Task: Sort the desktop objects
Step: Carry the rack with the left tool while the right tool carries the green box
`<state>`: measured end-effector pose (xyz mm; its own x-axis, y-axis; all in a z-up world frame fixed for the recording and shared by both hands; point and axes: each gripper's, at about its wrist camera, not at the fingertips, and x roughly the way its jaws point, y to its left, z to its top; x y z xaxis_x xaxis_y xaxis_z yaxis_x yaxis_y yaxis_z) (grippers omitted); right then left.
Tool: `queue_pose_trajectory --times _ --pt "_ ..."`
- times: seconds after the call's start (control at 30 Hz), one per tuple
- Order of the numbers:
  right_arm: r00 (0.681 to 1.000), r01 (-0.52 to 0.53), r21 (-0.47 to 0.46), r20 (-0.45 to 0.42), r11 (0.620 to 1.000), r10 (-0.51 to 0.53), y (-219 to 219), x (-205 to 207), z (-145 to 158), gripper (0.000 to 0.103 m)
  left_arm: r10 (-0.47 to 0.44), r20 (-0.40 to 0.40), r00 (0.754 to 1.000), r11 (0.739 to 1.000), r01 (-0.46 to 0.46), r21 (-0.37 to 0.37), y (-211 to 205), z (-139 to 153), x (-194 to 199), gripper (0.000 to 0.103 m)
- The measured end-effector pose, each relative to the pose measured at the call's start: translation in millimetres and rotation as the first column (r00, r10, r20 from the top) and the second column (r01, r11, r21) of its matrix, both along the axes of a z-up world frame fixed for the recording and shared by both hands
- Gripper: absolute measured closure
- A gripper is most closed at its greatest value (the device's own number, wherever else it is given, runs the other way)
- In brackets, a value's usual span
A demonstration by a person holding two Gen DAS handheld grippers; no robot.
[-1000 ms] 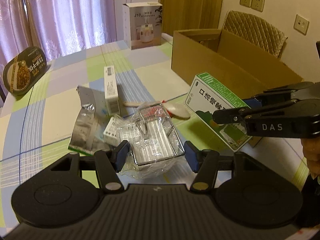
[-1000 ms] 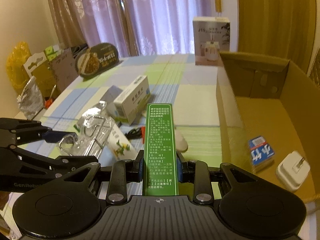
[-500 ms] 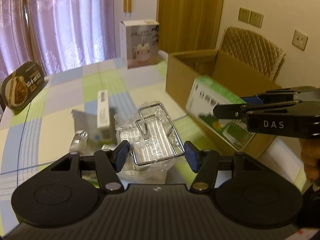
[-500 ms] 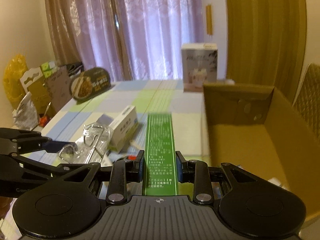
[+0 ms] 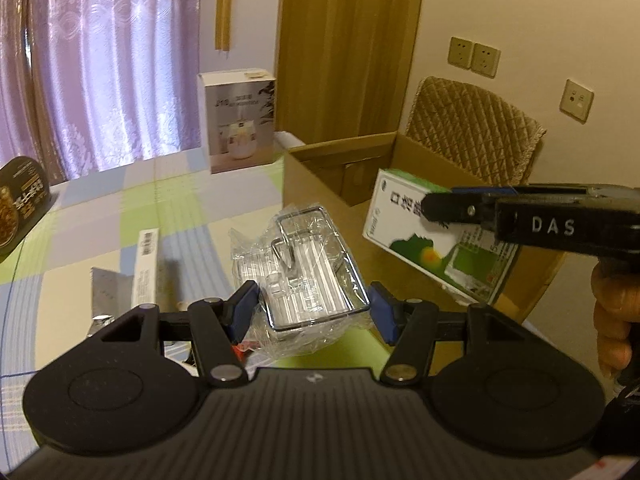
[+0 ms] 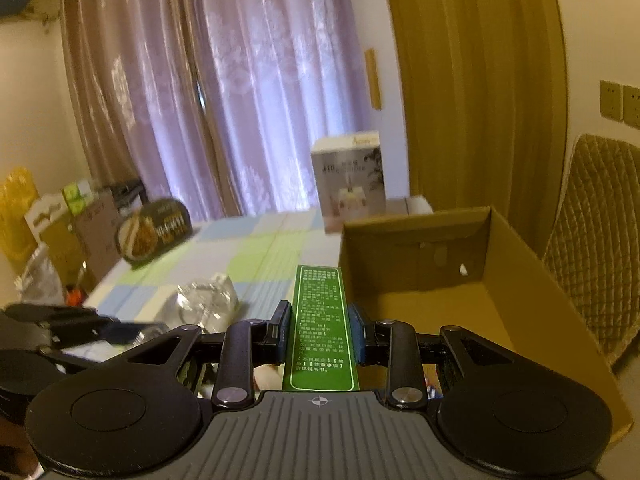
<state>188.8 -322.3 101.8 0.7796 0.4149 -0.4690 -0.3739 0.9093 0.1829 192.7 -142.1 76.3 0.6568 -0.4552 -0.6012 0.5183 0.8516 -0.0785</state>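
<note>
My left gripper (image 5: 314, 308) is shut on a wire rack wrapped in clear plastic (image 5: 312, 264), held above the checked tablecloth. My right gripper (image 6: 320, 330) is shut on a green and white medicine box (image 6: 320, 320), lifted level with the rim of the open cardboard box (image 6: 416, 264). In the left wrist view the same medicine box (image 5: 408, 236) hangs in front of the cardboard box (image 5: 324, 176), with the right gripper (image 5: 440, 204) clamped on its upper edge. In the right wrist view the left gripper (image 6: 80, 328) and its wrapped rack (image 6: 208, 304) show low on the left.
A slim white box (image 5: 146, 264) and a silver pouch (image 5: 106, 292) lie on the table at left. A tall white carton (image 5: 240, 120) stands at the back, a dark food bowl (image 5: 20, 204) at far left. A quilted chair (image 5: 472, 136) sits behind the cardboard box.
Both grippers have risen with their loads. The wrapped rack left the table, and the medicine box moved up and toward the cardboard box opening.
</note>
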Motion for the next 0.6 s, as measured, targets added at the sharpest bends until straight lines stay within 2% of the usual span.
queue_pose_trajectory --times 0.3,0.43,0.6 --pt "0.996 0.067 0.049 0.047 0.997 -0.07 -24 7 16 0.076 -0.007 0.005 1.0 1.0 0.007 -0.019 -10 3 2 0.048" --pt "0.994 0.104 0.013 0.039 0.995 -0.104 -33 16 15 0.076 -0.03 0.012 0.999 0.999 0.031 -0.035 -23 7 4 0.048" --pt "0.992 0.128 -0.042 -0.01 0.991 -0.129 -43 29 3 0.076 -0.066 0.017 0.998 0.996 0.066 -0.056 -43 12 7 0.048"
